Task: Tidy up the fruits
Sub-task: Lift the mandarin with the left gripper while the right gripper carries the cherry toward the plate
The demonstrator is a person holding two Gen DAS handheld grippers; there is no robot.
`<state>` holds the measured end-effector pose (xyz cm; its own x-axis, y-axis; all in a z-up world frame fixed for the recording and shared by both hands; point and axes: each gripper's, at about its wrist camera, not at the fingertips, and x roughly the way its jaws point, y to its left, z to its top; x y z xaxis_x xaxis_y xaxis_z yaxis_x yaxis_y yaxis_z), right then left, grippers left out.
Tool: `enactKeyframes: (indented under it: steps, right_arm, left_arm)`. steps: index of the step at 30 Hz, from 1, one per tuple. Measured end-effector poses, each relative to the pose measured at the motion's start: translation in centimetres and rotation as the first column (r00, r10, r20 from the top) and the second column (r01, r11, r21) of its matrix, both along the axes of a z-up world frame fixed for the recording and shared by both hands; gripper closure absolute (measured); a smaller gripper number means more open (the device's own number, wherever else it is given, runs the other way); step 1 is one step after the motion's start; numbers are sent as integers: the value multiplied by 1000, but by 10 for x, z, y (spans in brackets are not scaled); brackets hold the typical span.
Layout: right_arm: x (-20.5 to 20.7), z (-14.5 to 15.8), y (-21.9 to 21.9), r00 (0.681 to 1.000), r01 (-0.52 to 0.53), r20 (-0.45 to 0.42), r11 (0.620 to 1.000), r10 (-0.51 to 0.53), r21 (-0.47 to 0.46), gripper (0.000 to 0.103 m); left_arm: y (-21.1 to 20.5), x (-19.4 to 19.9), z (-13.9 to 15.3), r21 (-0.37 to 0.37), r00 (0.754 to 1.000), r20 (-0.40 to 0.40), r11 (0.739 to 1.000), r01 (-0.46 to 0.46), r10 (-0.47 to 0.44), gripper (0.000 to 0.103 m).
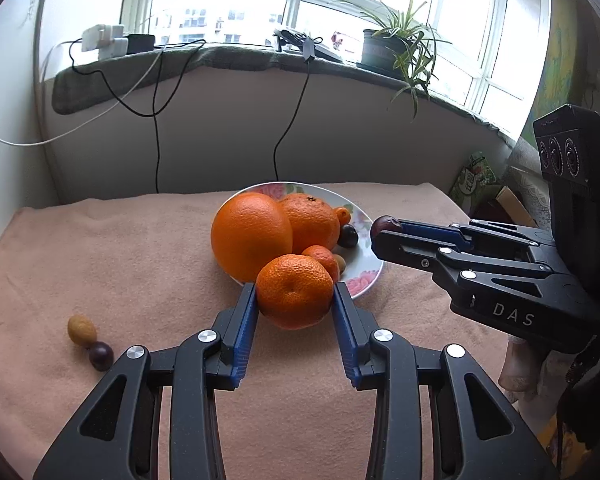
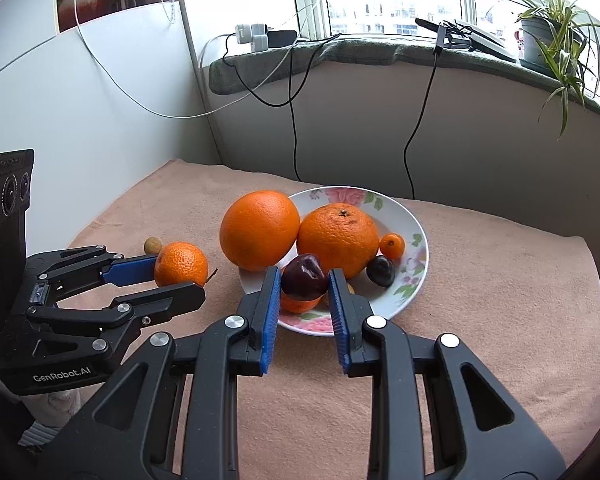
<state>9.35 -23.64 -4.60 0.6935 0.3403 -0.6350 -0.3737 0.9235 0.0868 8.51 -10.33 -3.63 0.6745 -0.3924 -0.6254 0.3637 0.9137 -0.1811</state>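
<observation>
Plate [image 2: 414,280] holds most fruit. Left gripper [image 1: 295,294] clamps mandarin [image 1: 295,291], right gripper [image 2: 305,280] clamps plum [image 2: 304,277]; two small fruits [image 1: 90,342] left of plate remain.

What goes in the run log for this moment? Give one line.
left gripper: shut on mandarin | right gripper: shut on plum | plate: fruit piled | cloth: two small fruits left

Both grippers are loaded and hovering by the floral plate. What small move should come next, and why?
Probably ease the right gripper forward and down, then open it. It is shut on a dark purple plum already over the white floral plate, near bare rim by another small dark plum. The left gripper, clamping a bumpy orange mandarin, sits at the plate's crowded near edge, so it could follow.
</observation>
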Motion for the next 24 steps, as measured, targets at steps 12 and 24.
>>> enactKeyframes:
  steps: [12,24]
  right_arm:
    - [25,-8,-43,998,59,-24,998,-58,10,78]
    - [49,-20,-56,996,63,-59,998,-62,19,78]
  left_arm:
    - [-44,22,-1,19,997,-7,997,72,-71,67]
    - [-67,41,-11,31,995,-33,995,95,-94,67]
